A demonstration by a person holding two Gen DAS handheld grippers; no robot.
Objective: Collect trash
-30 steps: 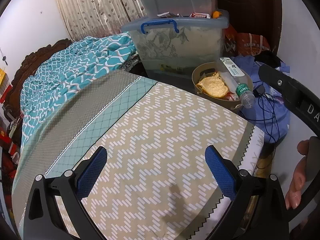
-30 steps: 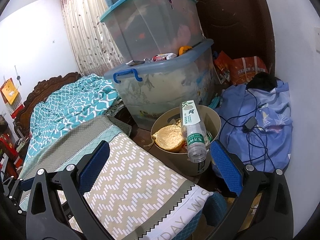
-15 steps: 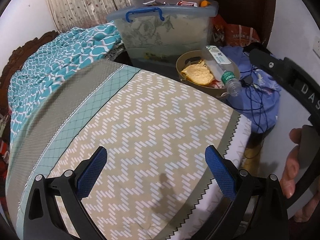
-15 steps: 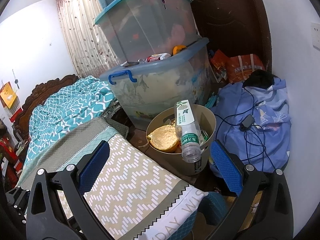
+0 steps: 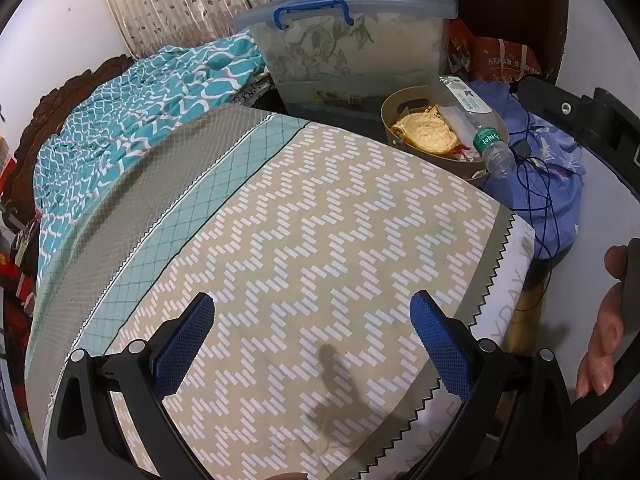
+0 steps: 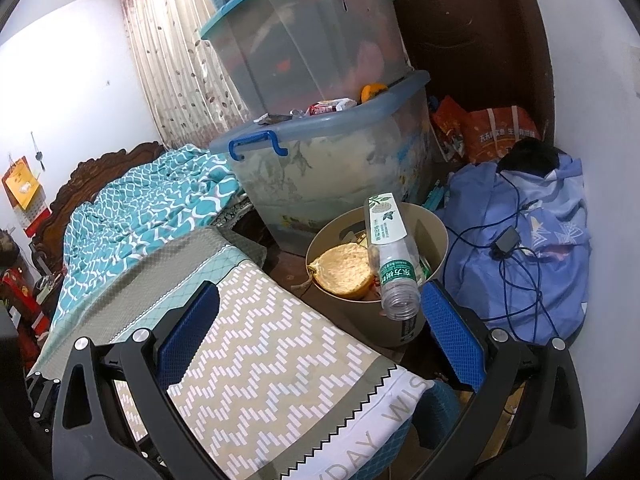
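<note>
A tan round bin (image 6: 430,236) (image 5: 390,106) stands on the floor past the bed's corner. In it lie a yellow crumpled wrapper (image 6: 344,268) (image 5: 426,136) and a clear plastic bottle (image 6: 392,256) (image 5: 476,126) with a green label, neck sticking out over the rim. My left gripper (image 5: 312,332) is open above the zigzag bedspread (image 5: 320,232), nothing between its blue pads. My right gripper (image 6: 320,320) is open too, hanging over the bed corner just short of the bin. The right gripper's black frame (image 5: 576,120) and a hand (image 5: 604,328) show at the left wrist view's right edge.
Stacked clear storage boxes (image 6: 332,160) stand behind the bin. A blue cloth heap (image 6: 532,240) with a black cable and charger lies to its right. A teal quilt (image 6: 148,208) covers the bed's far end. A dark wooden door (image 6: 472,40) and white wall close the right side.
The left gripper has drawn back and tilted over the bed, so the bin sits farther off. The right gripper has shifted slightly. Both stay open and empty.
</note>
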